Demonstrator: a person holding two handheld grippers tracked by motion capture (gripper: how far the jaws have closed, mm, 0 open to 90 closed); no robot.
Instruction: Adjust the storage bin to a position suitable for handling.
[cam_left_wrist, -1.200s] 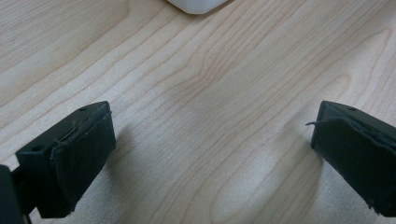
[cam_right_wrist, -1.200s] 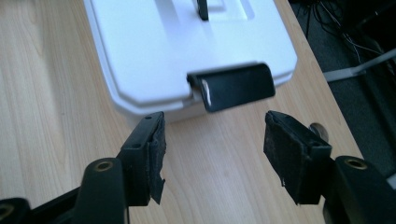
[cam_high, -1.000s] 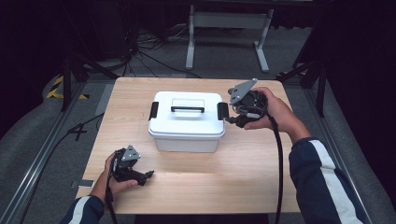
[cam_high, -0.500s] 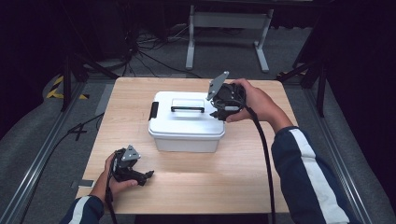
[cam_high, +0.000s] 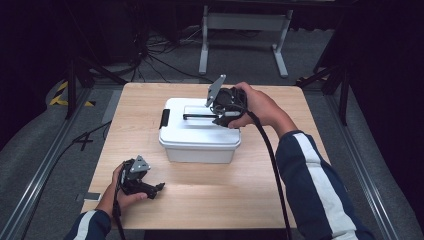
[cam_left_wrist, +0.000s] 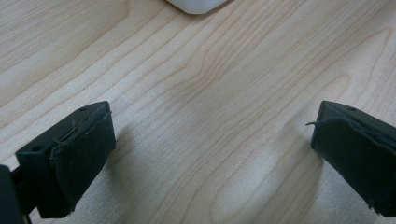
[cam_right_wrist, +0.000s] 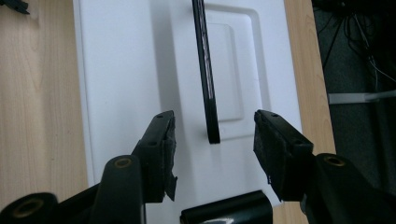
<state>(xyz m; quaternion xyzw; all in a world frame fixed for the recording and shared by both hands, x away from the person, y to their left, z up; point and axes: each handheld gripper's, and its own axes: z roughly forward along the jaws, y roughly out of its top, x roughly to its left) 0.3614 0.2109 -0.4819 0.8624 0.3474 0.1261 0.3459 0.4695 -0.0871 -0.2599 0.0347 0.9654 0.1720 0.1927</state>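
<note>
Right gripper (cam_right_wrist: 212, 140) hovers over the white box (cam_high: 199, 131) at the centre of the high view, fingers (cam_right_wrist: 159, 149) spread wide, straddling the near end of the black handle (cam_right_wrist: 206, 70) without touching it. The high view hides that gap behind the hand (cam_high: 260, 106). Lower left, the left gripper (cam_left_wrist: 212, 140) sits low over the bare counter (cam_left_wrist: 201, 93), fingers wide, holding nothing; only a box corner shows at the top edge of its view.
</note>
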